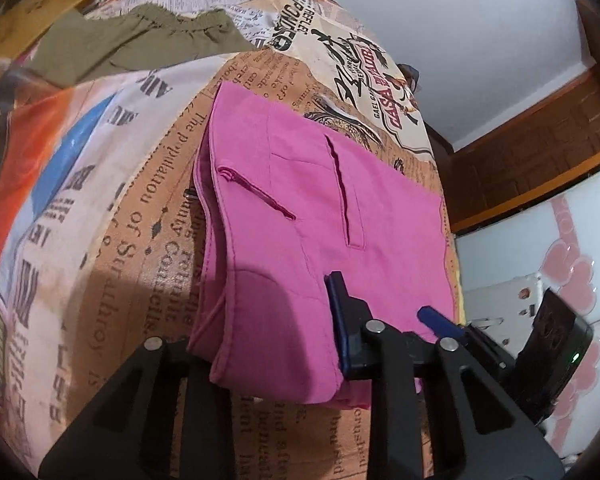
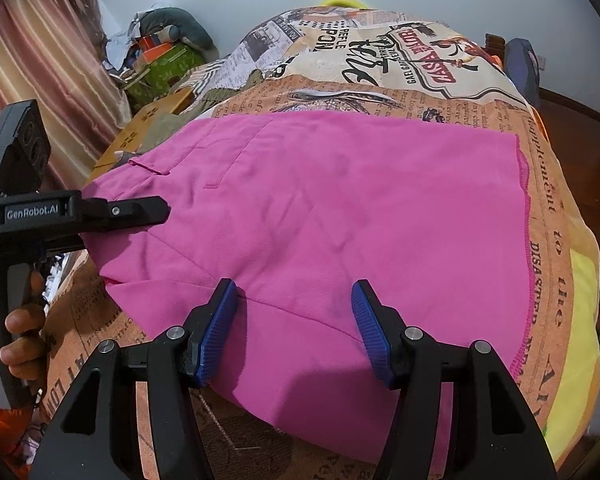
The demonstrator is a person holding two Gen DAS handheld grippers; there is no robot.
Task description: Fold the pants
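Pink pants (image 1: 300,220) lie folded flat on a newspaper-print bedspread (image 1: 160,200), pockets facing up. They also fill the right wrist view (image 2: 340,208), with the stitched hem edge at the right. In the left wrist view only the right gripper (image 1: 380,304) shows, open over the pants' near right edge; the left gripper's own fingers are out of frame. In the right wrist view my right gripper (image 2: 294,324) is open, blue pads just above the pants' near part. The left gripper (image 2: 140,210) enters from the left over the waist end; whether its jaws are apart is hidden.
An olive-green garment (image 1: 140,44) lies at the far side of the bed. A cardboard box (image 2: 148,128) and a clutter pile (image 2: 160,52) stand by the curtain at the left. The bed's right edge drops toward a wooden floor (image 2: 580,112).
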